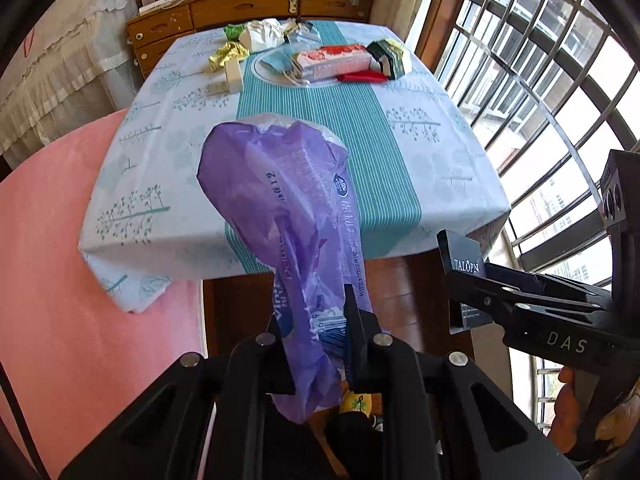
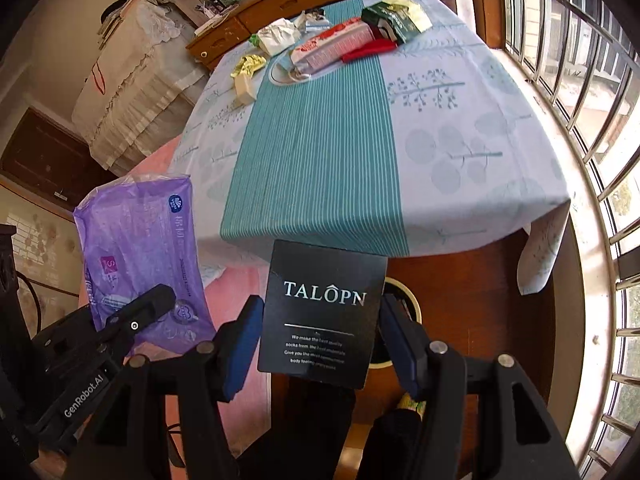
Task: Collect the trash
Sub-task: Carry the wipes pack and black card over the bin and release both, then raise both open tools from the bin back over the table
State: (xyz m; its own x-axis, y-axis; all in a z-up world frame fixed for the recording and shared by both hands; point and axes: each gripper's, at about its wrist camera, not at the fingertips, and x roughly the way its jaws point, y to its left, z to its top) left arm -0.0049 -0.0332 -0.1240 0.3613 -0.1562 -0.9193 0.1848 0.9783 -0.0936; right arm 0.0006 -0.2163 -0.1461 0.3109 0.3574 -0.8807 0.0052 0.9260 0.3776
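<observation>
Left wrist view: left gripper (image 1: 320, 344) at lower centre, jaws nearly closed, pinching a crumpled purple plastic tissue wrapper (image 1: 280, 200) that hangs off the table edge. "Deluxe" is partly readable.

Right wrist view: right gripper (image 2: 316, 340) at lower centre, jaws wide, clamping a flat black card box (image 2: 324, 312) marked "TALÔPN". The other tool reads "GenRobot.AI".

Step, judged: carrying both pieces to a bin. Next: locate the bin, release. More litter lies on the blue-striped tablecloth (image 2: 320, 140), upper centre.
</observation>
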